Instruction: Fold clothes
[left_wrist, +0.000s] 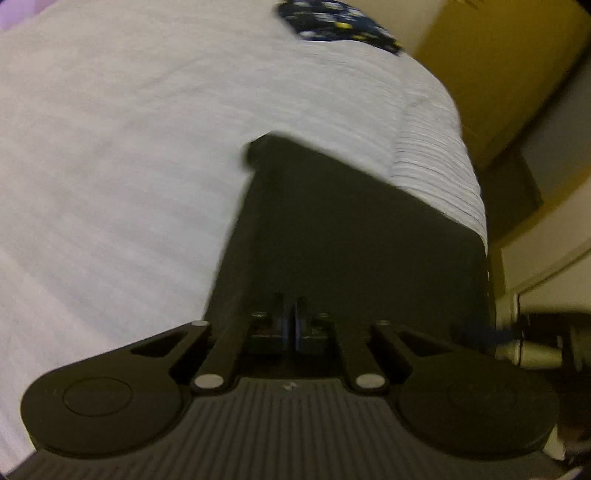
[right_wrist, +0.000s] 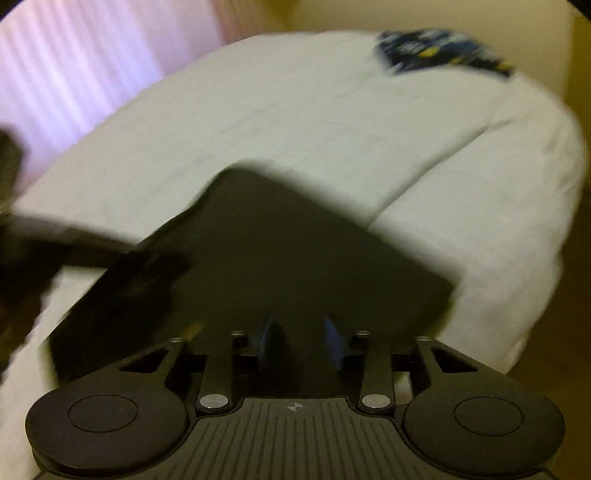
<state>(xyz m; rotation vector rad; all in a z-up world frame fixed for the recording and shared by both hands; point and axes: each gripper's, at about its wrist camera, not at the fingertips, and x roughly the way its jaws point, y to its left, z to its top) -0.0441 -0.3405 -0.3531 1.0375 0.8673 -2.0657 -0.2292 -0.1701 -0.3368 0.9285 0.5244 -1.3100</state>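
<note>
The bed (right_wrist: 332, 122), covered by a white sheet, fills most of both views and carries everything. At its near edge lies the dark garment (right_wrist: 280, 251), a flat, roughly rectangular panel with squared corners that appears already folded at least once. At the far corner of the bed rests a small blue patterned cloth (right_wrist: 439, 51), well apart from the dark garment.

The right gripper (right_wrist: 299, 343) hovers over the near edge of the dark garment with its blue-lined jaws part-way open; no cloth is pressed between them. A blurred dark shape at the left of the right wrist view cannot be identified.

The left gripper (left_wrist: 291, 325) has its jaws brought together to a narrow slit, with the dark garment (left_wrist: 351, 236) directly beyond them. The blur does not show whether a hem is pinched.

Procedure for the fold in hand, as judged:
1. Seat each gripper on one near corner of the dark garment.
2. Close fully on all layers.
3. Lift both corners level and carry them together.
4. Lay edge on edge, then release.
</note>
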